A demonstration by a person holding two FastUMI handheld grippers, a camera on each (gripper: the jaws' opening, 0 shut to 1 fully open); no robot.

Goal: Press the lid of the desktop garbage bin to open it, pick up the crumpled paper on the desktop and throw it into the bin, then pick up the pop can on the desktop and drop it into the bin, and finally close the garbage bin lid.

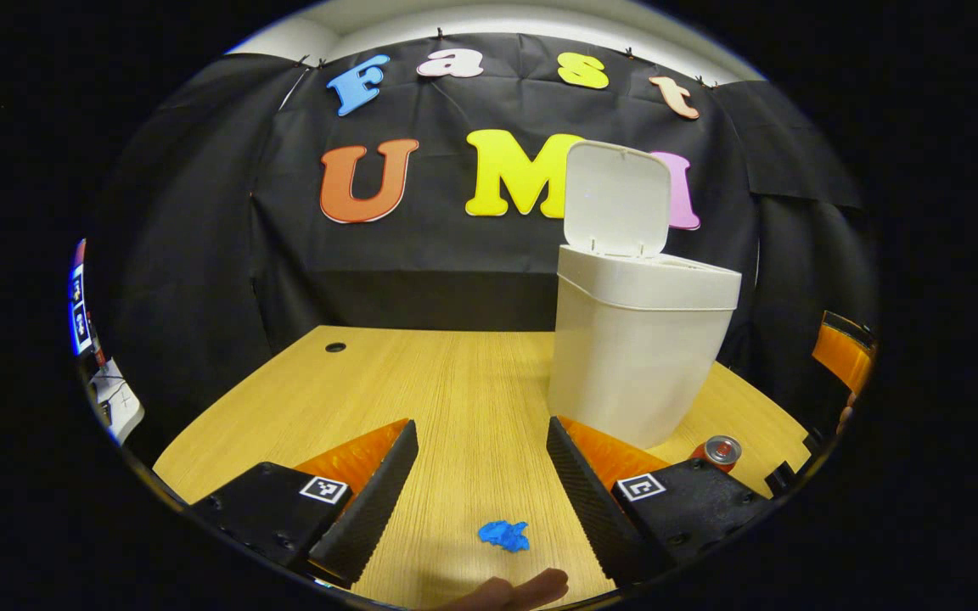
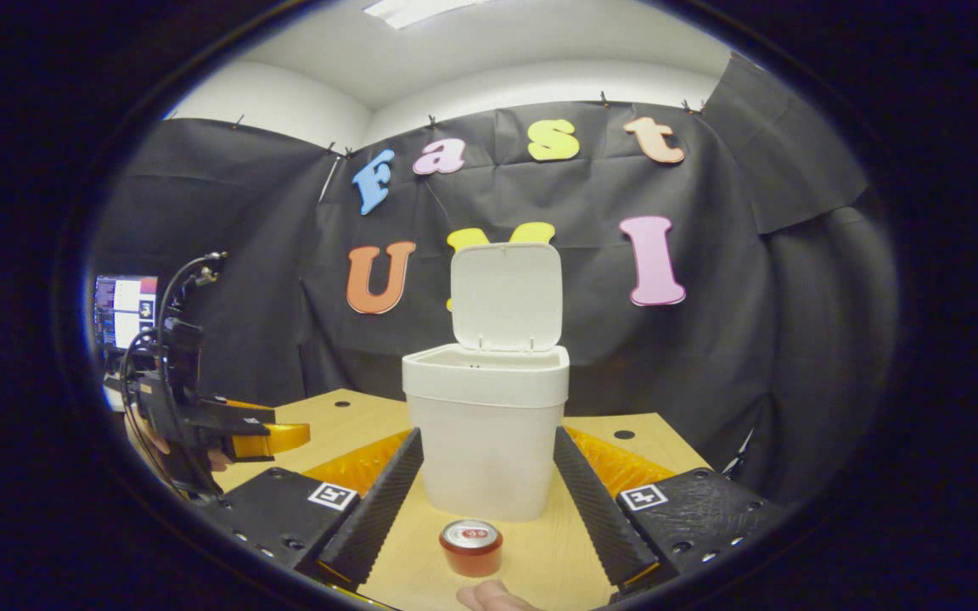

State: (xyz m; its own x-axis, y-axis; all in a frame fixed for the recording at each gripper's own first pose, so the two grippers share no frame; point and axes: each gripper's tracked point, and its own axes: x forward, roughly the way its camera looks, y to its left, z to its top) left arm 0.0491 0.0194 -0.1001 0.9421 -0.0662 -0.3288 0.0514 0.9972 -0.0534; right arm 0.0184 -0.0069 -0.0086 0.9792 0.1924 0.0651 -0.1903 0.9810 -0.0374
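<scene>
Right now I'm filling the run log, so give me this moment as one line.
white plastic bin: lid up | blue crumpled paper: on desk | red pop can: on desk | left gripper: open | right gripper: open

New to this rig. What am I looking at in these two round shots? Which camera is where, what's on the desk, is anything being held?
No robot arm here: a person holds a two-finger gripper in each hand, and a fisheye camera rides on each, looking along its fingers. In the left gripper view the left gripper hangs open over the wooden desk, just above the blue crumpled paper. In the right gripper view the right gripper is open too, with the pop can standing low between its fingers; the left gripper also shows there, far left. The white garbage bin stands on the desk with its lid already up. Nothing is held yet.
</scene>
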